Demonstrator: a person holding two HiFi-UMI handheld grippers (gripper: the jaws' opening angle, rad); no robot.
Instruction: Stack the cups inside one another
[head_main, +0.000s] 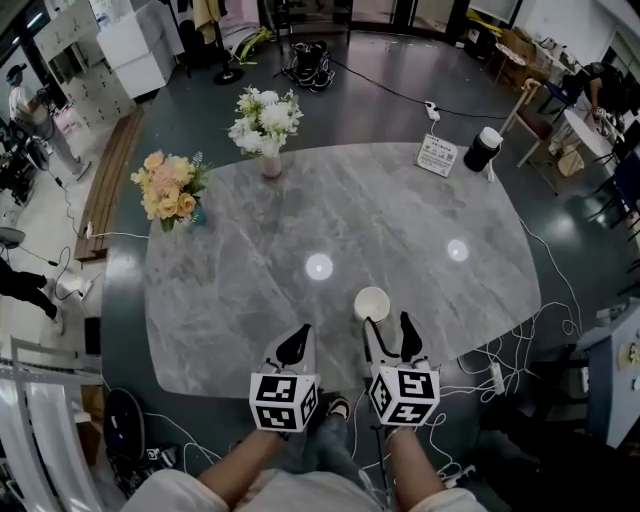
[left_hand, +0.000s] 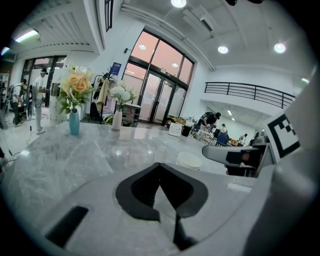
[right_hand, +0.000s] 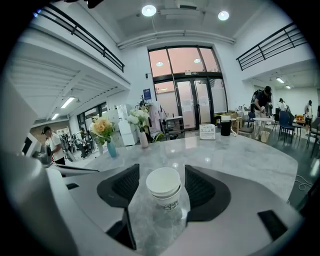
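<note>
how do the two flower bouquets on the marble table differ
The peach flower bouquet stands in a blue vase; the white flower bouquet stands in a pale pinkish vase. The peach one sits by the table's left edge in the head view, the white one by the far edge. Both stand upright on the grey marble table.

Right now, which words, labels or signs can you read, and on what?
None can be read.
Cups: dark print on the side, too blurred.
Sign card: print too small.
Blue poster: too small.
Marker cubes: square markers only, no words.
</note>
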